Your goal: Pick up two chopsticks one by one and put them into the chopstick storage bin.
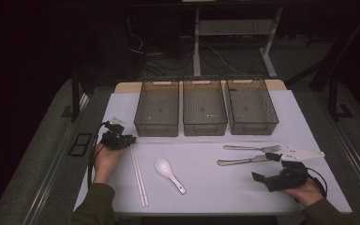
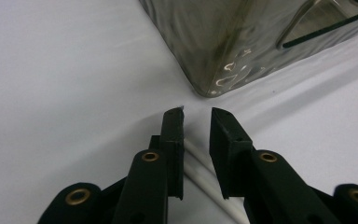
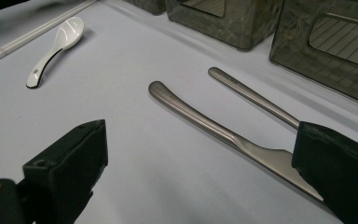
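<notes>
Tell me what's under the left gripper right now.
The far end of the white chopsticks lies on the table under the left gripper, between its nearly shut jaws. The jaws cover part of their length, so contact can't be confirmed.

Left tongs at the chopsticks' far tip, near 3 bins.

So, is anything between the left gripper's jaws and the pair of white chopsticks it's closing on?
Nothing visible. The left gripper has its jaws straddling the far end of the pair of white chopsticks, a narrow gap still showing each side. The smoky clear plastic bin stands just beyond, apart from the jaw tips.
</notes>
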Demonstrator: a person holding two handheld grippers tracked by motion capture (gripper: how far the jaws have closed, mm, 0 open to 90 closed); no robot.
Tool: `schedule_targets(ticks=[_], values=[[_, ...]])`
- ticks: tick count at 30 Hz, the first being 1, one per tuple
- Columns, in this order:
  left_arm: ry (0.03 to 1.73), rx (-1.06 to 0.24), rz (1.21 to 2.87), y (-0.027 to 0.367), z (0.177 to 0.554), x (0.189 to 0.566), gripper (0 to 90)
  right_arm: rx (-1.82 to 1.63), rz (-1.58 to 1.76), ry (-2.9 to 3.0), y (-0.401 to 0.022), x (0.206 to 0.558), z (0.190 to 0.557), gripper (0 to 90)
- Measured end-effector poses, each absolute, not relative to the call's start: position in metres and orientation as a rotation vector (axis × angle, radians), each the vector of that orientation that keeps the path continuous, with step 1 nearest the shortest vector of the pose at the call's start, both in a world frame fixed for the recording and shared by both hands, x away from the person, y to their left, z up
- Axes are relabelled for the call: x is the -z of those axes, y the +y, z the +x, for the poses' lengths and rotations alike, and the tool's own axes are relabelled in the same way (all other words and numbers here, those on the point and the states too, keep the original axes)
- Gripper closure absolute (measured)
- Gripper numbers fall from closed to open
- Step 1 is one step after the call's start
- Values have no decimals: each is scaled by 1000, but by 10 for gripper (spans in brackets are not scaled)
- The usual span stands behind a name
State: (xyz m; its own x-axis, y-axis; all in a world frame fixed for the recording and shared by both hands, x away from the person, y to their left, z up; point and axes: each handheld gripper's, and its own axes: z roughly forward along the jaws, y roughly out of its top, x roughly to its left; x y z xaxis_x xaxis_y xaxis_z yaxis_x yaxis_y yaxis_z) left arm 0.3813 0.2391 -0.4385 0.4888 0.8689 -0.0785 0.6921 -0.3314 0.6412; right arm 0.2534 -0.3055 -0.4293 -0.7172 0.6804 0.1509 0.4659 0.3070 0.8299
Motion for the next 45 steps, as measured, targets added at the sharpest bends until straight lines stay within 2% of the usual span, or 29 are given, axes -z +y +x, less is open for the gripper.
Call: schedule_targets(ticks=[33,41,45], values=[[1105,-232,2165,204,373,441,787,-1369,1047,2345,-305,429,253,35],[1055,-207,2175,192,372,442,786,-1371,1049,2345,-305,429,253,35],[1056,-226,2162,199,371,438,755,-1374,1047,2345,-306,429,253,35]])
